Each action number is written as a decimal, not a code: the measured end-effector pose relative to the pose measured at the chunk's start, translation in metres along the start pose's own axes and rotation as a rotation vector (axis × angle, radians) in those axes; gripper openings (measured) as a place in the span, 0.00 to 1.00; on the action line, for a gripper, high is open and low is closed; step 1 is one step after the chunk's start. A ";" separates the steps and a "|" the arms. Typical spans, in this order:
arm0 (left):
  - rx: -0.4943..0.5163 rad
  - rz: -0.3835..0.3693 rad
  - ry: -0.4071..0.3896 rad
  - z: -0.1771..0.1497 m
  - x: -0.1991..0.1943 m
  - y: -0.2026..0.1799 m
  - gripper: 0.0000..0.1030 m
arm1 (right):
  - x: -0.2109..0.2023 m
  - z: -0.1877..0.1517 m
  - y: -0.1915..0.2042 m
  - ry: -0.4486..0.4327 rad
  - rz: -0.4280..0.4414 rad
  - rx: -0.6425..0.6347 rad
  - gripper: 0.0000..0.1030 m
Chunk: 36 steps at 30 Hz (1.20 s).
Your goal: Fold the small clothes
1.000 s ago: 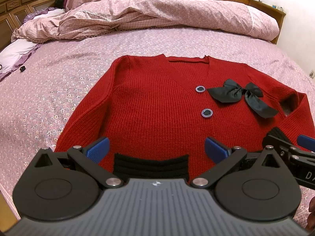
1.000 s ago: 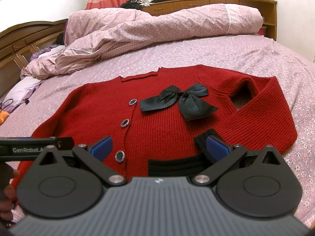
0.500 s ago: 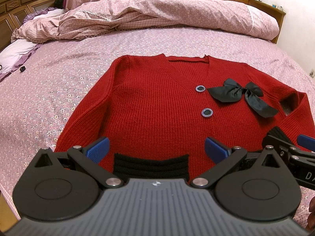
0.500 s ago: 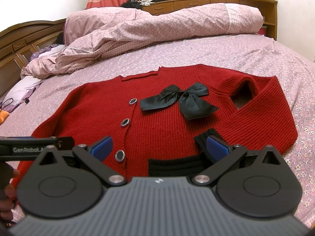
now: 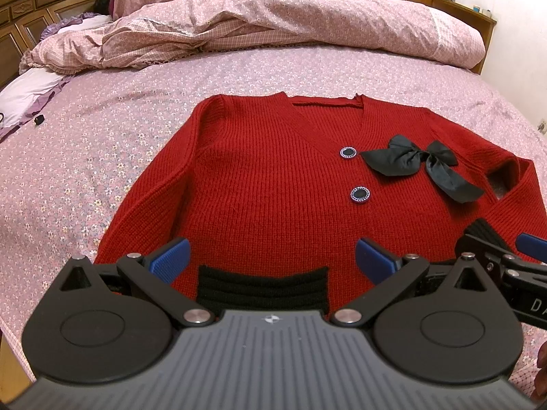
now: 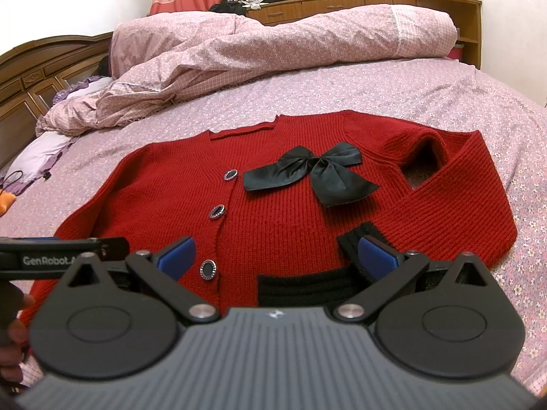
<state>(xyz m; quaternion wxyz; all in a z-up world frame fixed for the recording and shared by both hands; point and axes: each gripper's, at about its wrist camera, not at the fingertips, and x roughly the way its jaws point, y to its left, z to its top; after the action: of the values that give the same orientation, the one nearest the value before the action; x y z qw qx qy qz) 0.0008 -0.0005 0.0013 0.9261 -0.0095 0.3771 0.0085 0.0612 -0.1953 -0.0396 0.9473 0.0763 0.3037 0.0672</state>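
A red knitted cardigan (image 5: 266,184) lies flat, front up, on the bed (image 5: 85,143), which is covered in a pink flowered sheet. Its long axis runs from the black ribbed hem (image 5: 263,287) at the near edge to the V neckline at the far side, so the collar points away from both cameras toward the heaped pink duvet (image 5: 273,17). The sleeve on the left side lies straight down along the body; the sleeve on the right side is folded across the front, its black cuff (image 6: 355,239) resting near the hem. A black satin bow (image 6: 307,174) sits on the chest, just beside the top button of a row of dark, silver-rimmed buttons (image 6: 217,212).

The left gripper (image 5: 271,261) hovers over the hem, its blue pads spread wide apart and holding nothing. The right gripper (image 6: 277,256) is likewise wide open and empty, above the hem, with one pad beside the cuff.

In the right wrist view the side of the left gripper shows white lettering reading "GenRobot", the rest cut off. In the left wrist view the other gripper's body shows "DA", then runs out of frame
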 end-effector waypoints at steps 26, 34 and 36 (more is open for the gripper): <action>0.006 0.005 0.009 -0.005 0.002 0.002 1.00 | 0.001 -0.007 0.002 0.009 -0.003 0.004 1.00; 0.001 0.005 0.025 -0.003 0.005 0.001 1.00 | 0.000 -0.006 -0.004 0.017 -0.018 0.024 1.00; 0.000 0.006 0.031 -0.002 0.007 0.002 1.00 | 0.000 -0.007 -0.007 0.020 -0.017 0.027 1.00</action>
<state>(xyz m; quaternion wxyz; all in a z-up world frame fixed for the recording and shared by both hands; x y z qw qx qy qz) 0.0046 0.0010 -0.0049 0.9201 -0.0088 0.3915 0.0111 0.0582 -0.2010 -0.0462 0.9436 0.0860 0.3148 0.0558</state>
